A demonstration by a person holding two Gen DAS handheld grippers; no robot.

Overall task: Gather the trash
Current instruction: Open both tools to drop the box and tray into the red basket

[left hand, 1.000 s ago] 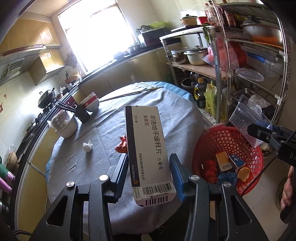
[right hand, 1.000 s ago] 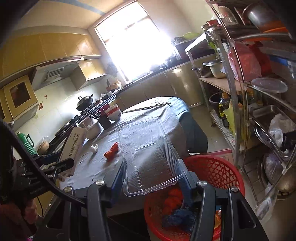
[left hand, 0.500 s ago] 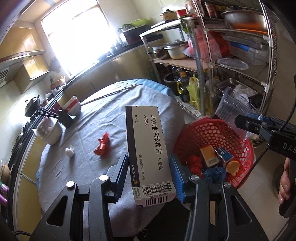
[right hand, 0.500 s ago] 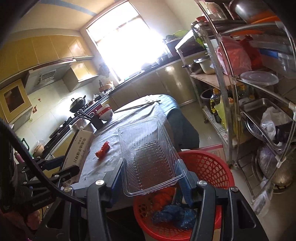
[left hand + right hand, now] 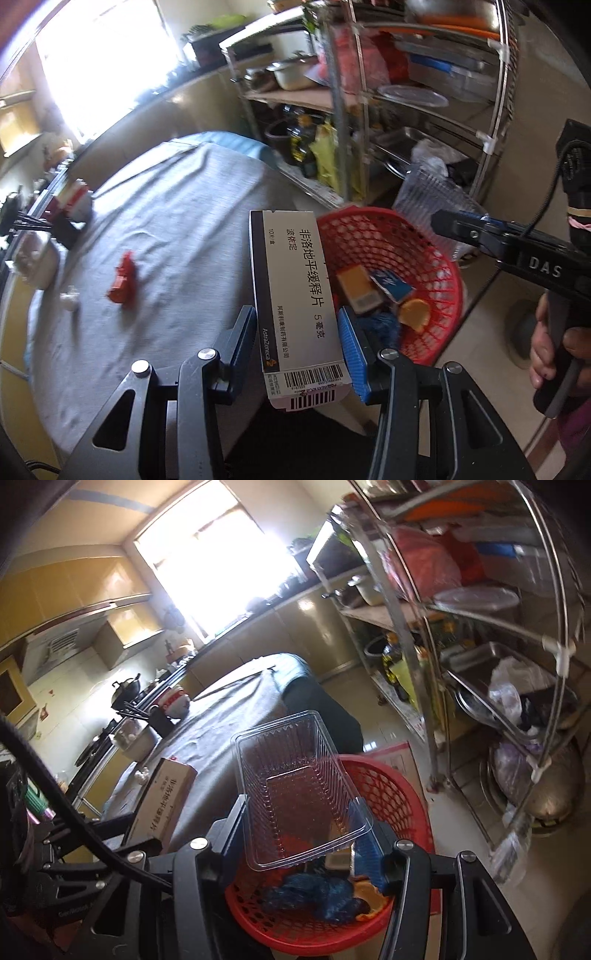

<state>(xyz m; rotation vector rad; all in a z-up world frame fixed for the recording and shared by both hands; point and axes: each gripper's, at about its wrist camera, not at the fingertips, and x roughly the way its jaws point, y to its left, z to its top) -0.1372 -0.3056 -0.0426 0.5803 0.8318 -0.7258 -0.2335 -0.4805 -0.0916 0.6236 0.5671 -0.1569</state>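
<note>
we see the left gripper [image 5: 297, 345] clamping a medicine box [image 5: 295, 291] and the right gripper [image 5: 301, 825] clamping a clear plastic tray [image 5: 295, 786] over the red basket [image 5: 448, 295].

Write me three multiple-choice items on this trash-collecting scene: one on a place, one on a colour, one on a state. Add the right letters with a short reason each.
1. Where is the red wrapper?
A. in the basket
B. on the grey tablecloth
C. on the metal shelf

2. What colour is the basket?
A. red
B. green
C. white

3. What does the right gripper hold?
A. nothing, its jaws are empty
B. a bowl
C. a clear plastic tray

Answers:
1. B, since the wrapper lies on the tablecloth, left of the medicine box that the left gripper holds.
2. A, since its mesh wall is red in both views.
3. C, since the clear plastic tray sits between its blue pads, above the basket.
</note>
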